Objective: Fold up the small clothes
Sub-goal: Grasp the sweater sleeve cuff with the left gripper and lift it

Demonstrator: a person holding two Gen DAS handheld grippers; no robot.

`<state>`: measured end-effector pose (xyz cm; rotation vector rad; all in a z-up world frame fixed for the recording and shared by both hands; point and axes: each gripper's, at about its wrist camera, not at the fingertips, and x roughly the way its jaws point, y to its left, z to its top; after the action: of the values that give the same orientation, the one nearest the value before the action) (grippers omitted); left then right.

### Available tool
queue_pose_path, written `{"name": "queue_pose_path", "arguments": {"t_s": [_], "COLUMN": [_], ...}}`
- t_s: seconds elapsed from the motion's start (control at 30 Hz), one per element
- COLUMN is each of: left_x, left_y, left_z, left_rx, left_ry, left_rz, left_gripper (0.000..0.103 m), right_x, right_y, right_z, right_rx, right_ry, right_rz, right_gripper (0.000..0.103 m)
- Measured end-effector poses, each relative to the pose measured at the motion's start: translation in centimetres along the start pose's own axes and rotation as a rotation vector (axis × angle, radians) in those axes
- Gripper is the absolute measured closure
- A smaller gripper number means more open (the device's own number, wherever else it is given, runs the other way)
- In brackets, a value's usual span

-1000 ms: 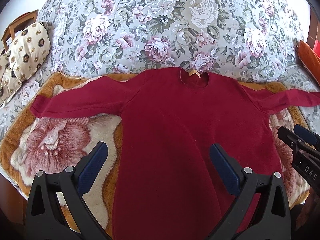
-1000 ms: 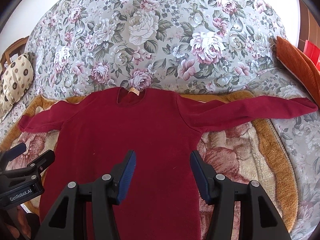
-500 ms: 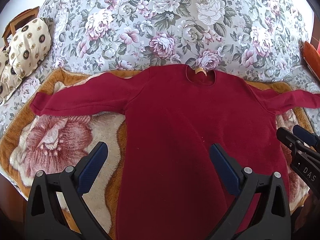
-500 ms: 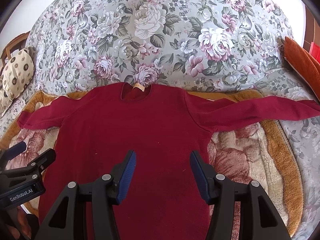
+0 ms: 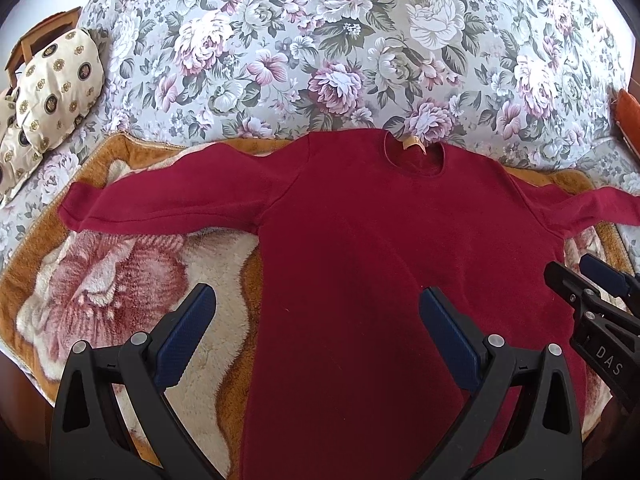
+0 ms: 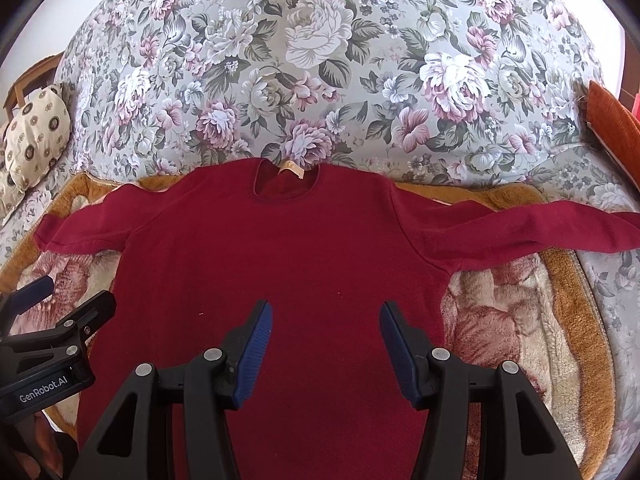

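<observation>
Red long-sleeved top (image 5: 360,264) lies flat, neckline far, both sleeves spread left and right, on a fleece blanket (image 5: 120,280) over the floral bedspread (image 5: 320,40). Since a second ago both cameras have drifted slightly forward and down over the body panel; the garment itself has not shifted. Left gripper (image 5: 316,320) and right gripper (image 6: 326,340) hang above it, jaws apart and empty, so folding is likely yet to start.
</observation>
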<state>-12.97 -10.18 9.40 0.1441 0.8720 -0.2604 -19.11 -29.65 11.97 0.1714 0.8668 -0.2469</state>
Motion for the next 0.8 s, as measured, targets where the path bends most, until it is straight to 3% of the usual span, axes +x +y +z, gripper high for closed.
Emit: {"name": "queue_pose_path", "arguments": {"t_s": [0.2, 0.33, 0.4, 0.63, 0.8], "left_x": [0.9, 1.7, 2.1, 4.4, 6.0], "left_y": [1.6, 5.5, 8.5, 23.0, 30.9], "left_z": [0.5, 1.0, 1.3, 1.9, 1.9], "left_rx": [-0.035, -0.133, -0.2, -0.526, -0.718], "left_ry": [0.01, 0.028, 0.036, 0.032, 0.015], "left_rz": [-0.005, -0.052, -0.06, 0.026, 0.093], "left_gripper": [0.001, 0.001, 0.001, 0.001, 0.001], "right_x": [1.4, 2.9, 3.5, 5.8, 7.7], "right_y": [1.3, 2.6, 3.3, 6.1, 8.8], "right_z": [0.3, 0.4, 0.5, 1.4, 2.7], "right_rx": [-0.012, -0.026, -0.033, -0.072, -0.103], "right_ry": [0.019, 0.05, 0.055, 0.069, 0.08], "right_rz": [0.011, 0.03, 0.049, 0.082, 0.145], "right_gripper": [0.049, 0.049, 0.049, 0.049, 0.049]}}
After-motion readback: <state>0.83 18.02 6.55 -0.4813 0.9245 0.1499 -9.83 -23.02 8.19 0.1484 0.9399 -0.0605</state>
